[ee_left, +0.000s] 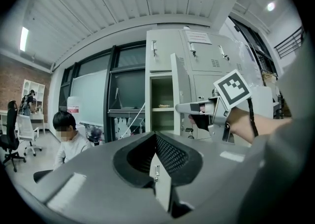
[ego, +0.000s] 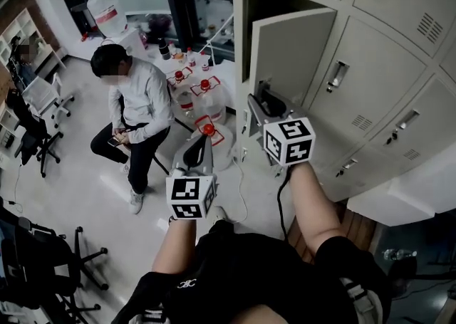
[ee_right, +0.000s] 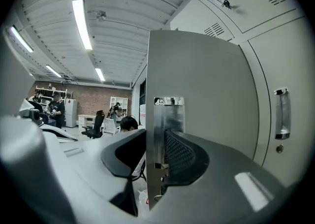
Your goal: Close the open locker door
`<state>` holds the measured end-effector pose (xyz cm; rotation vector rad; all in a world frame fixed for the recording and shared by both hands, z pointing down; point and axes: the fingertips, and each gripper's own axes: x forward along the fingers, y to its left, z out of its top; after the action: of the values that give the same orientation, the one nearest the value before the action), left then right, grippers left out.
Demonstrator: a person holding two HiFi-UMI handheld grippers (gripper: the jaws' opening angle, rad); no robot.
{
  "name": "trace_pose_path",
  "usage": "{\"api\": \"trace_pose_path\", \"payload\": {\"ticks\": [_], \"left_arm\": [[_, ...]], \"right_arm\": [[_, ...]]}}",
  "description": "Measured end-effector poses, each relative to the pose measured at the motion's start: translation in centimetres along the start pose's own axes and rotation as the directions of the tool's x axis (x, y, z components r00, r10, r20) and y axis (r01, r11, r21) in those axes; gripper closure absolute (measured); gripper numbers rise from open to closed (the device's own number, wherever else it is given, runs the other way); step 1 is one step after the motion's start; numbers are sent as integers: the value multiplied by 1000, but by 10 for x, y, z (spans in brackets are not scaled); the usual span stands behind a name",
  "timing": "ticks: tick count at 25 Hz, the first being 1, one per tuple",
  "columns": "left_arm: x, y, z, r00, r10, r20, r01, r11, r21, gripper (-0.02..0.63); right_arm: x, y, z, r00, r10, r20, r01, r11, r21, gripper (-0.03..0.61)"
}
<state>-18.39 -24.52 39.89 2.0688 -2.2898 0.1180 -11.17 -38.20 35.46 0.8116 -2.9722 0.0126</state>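
The pale grey metal locker door (ego: 292, 52) stood upright and about half open, swung out from its dark compartment (ego: 274, 2), hinged along its right edge.

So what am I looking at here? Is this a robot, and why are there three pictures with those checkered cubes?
There is no robot. A person holds a two-jaw tool, called a gripper, in each hand, and the patterned cubes are part of those tools. The head view comes from a camera on the person's head, looking steeply down. The other two views come from a camera riding on each gripper, looking along its jaws. The right gripper has its jaws closed on the edge of the open locker door. The left gripper is open and holds nothing. Nearby, a seated person is next to water jugs on the floor.
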Motion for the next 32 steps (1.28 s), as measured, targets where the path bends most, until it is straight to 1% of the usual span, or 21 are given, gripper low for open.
{"api": "trace_pose_path", "payload": {"ticks": [4,9,16,17,19,23,32], "left_arm": [[25,21,9,1000,-14,16,13,1000,11,614],[57,59,7,1000,-17,2,17,1000,-5,613],[100,96,13,998,-56,14,56,998,0,614],[106,100,12,998,-65,11,65,998,-2,612],[117,104,10,996,-87,4,87,996,-2,613],[133,113,11,992,-124,6,124,992,6,614],[170,139,6,985,-175,-2,175,984,-8,613]], "right_arm": [[32,-4,3,999,-53,3,53,999,0,446],[73,-14,6,992,-123,8,123,992,-11,443],[114,-33,10,979,-203,23,203,979,-2,447],[119,-36,10,977,-210,29,210,978,8,460],[129,-44,10,972,-235,32,234,972,17,460],[144,-57,12,956,-292,29,292,956,5,460],[173,-87,14,931,-365,21,364,930,46,474]]}}
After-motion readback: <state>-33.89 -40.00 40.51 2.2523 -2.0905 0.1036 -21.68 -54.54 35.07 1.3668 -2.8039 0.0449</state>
